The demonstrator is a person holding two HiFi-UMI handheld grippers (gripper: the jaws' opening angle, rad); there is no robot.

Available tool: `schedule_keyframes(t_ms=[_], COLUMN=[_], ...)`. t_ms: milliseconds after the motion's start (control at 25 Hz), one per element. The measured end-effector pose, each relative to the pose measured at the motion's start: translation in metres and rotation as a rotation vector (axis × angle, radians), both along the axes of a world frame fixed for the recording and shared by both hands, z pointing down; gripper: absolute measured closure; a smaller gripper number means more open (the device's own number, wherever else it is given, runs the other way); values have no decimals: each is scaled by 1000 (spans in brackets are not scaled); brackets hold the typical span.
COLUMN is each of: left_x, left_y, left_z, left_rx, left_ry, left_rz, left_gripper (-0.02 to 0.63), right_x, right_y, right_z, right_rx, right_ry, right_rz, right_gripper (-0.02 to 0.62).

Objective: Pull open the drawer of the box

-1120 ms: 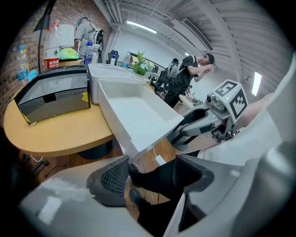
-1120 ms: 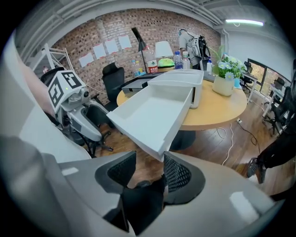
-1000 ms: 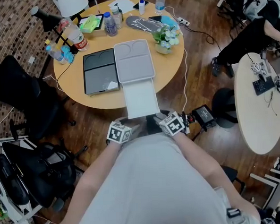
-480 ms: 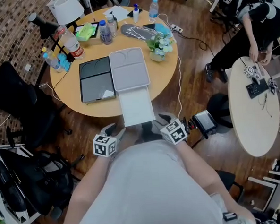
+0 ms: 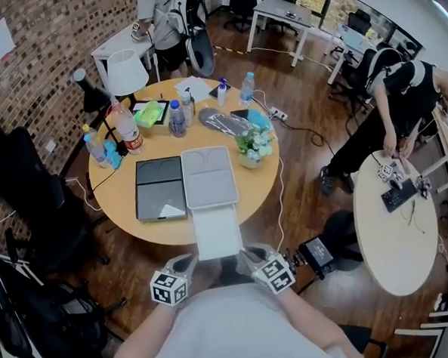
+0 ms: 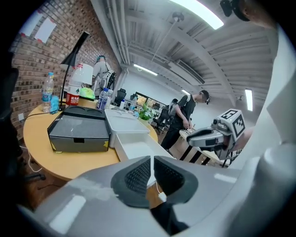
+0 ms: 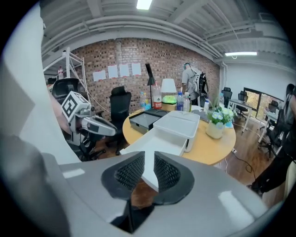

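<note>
Dark ribbed rubber is seen brought almost together on the left gripper [image 6: 152, 163] — its jaws have just been closing and nothing is caught between them. On the right gripper [image 7: 149, 159] the jaws have been closing too, yet a narrow gap is left. Only the near corner of the white drawer [image 5: 216, 241] is glimpsed through it, beyond the pads and not pinched. Both grippers are held just beside the drawer's front end, one at each corner, and neither is judged to be touching it. The drawer is drawn well out of the pale grey box [image 5: 207, 177] and juts past the rim of the round wooden desk [image 5: 119, 219], with only floor beneath. The pull looks done, so the danger is judged to lie in that overhang. Were the front snagged by a gripper being taken away, the drawer could be dragged clear and dropped, or the light box tipped forward. A sideways knock could also shove the box against the dark box [image 5: 159, 187] set right beside it — or toward the flower pot [image 5: 251, 148] nearby.
</note>
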State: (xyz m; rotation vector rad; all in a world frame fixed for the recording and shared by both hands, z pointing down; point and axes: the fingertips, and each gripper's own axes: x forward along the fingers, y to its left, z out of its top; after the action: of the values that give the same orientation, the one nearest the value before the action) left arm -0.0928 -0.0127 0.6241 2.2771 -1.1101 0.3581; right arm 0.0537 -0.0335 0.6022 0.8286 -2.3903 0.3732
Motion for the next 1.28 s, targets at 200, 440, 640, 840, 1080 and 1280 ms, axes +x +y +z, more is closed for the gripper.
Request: schedule_keyframes(t_ms=[200, 440, 640, 840, 1080, 1280], left_x=[9, 31, 49, 52, 51, 51], left_y=[4, 6, 10, 12, 17, 28], left_z=[-11, -34, -55, -59, -59, -52], left_rx=[16, 90, 166, 175, 174, 153], left_ry=[17, 63, 114, 106, 96, 92], left_rz=[15, 82, 168, 193, 194, 196], left_gripper=[601, 601, 601, 601, 601, 601], right_x=[-20, -32, -38, -41, -42, -43], right_y=[-3, 13, 26, 32, 36, 44], right_z=[-48, -72, -76, -76, -79, -76], right_rx=[56, 107, 111, 128, 133, 117], right_ry=[-134, -216, -293, -274, -272, -268], right_rz=[0, -41, -67, -80, -84, -75], right_gripper=[574, 589, 591, 591, 591, 591])
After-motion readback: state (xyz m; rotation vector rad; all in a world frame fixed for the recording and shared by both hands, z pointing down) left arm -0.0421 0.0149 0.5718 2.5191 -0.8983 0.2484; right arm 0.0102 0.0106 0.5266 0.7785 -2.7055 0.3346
